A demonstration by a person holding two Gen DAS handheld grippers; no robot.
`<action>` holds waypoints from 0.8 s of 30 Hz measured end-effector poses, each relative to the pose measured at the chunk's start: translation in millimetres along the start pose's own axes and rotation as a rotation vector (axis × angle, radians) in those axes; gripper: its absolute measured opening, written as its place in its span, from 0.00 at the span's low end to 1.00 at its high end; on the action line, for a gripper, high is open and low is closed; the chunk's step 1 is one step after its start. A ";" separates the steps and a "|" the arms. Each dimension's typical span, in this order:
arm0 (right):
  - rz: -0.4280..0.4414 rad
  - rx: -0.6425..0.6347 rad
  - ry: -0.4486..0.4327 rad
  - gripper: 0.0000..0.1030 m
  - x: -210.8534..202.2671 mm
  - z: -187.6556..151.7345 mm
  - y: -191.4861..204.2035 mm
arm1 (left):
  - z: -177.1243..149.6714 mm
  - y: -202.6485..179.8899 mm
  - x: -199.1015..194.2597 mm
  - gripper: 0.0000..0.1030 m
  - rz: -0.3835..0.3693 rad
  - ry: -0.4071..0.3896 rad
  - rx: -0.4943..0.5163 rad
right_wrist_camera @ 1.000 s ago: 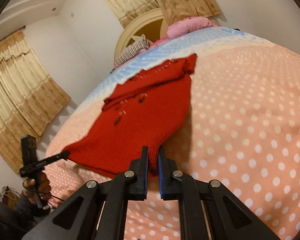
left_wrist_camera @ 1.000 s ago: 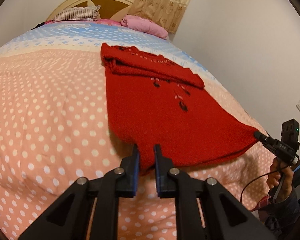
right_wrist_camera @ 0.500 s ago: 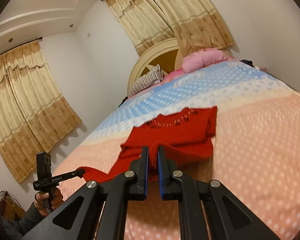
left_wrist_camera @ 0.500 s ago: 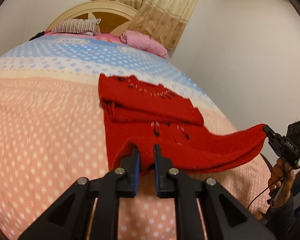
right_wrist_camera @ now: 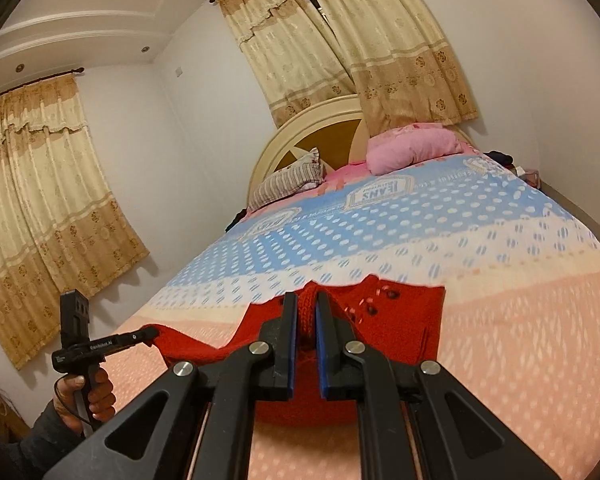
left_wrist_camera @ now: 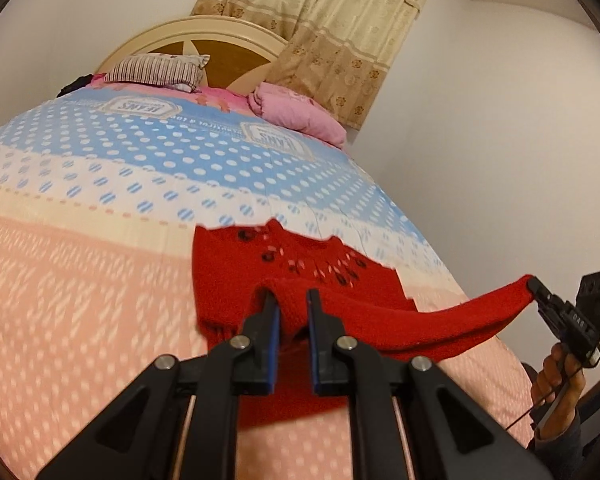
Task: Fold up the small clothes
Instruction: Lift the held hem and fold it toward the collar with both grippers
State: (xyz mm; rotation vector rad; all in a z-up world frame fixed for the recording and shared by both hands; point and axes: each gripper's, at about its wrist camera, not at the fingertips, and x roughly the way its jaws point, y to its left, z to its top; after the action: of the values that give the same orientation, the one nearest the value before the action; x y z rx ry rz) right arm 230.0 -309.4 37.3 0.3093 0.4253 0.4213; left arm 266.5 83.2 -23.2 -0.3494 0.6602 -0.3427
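Observation:
A small red knitted sweater with dark and white marks lies on the dotted bedspread. My left gripper is shut on one bottom corner of it. My right gripper is shut on the other bottom corner. Both hold the hem lifted above the bed, over the sweater's upper part. The hem sags between the two grippers. The right gripper shows at the right edge of the left wrist view. The left one shows at the left of the right wrist view. The sweater also shows in the right wrist view.
A striped pillow and a pink pillow lie at the head of the bed by the round headboard. Curtains hang on the walls. A white wall runs along the bed's right side.
Both grippers have risen and moved forward toward the head of the bed, carrying the sweater's bottom hem up and over its upper part. Both stay shut.

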 end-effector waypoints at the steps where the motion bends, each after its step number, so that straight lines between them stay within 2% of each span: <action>1: -0.007 0.001 0.003 0.07 6.7 3.4 -3.0 | 5.5 0.7 7.0 0.12 0.001 0.004 0.002; 10: -0.088 0.037 0.065 0.07 78.9 19.7 -48.6 | 42.0 10.9 74.6 0.12 0.066 0.049 0.014; 14: -0.134 0.057 0.106 0.07 116.3 25.0 -74.5 | 55.3 11.7 111.6 0.12 0.110 0.080 0.055; 20: -0.219 0.029 0.184 0.07 188.3 19.5 -102.5 | 53.6 19.8 183.8 0.13 0.244 0.155 0.155; 22: -0.233 0.047 0.276 0.07 223.2 9.4 -117.7 | 49.8 33.1 206.2 0.18 0.332 0.173 0.142; 24: -0.284 0.069 0.321 0.09 241.4 -0.5 -131.7 | 45.6 47.3 210.6 0.18 0.393 0.166 0.097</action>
State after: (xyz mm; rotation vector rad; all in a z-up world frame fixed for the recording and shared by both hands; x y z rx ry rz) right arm 472.6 -314.2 -92.2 0.2434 0.7878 0.1767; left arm 460.7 47.1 -121.4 -0.0937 0.8539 -0.0270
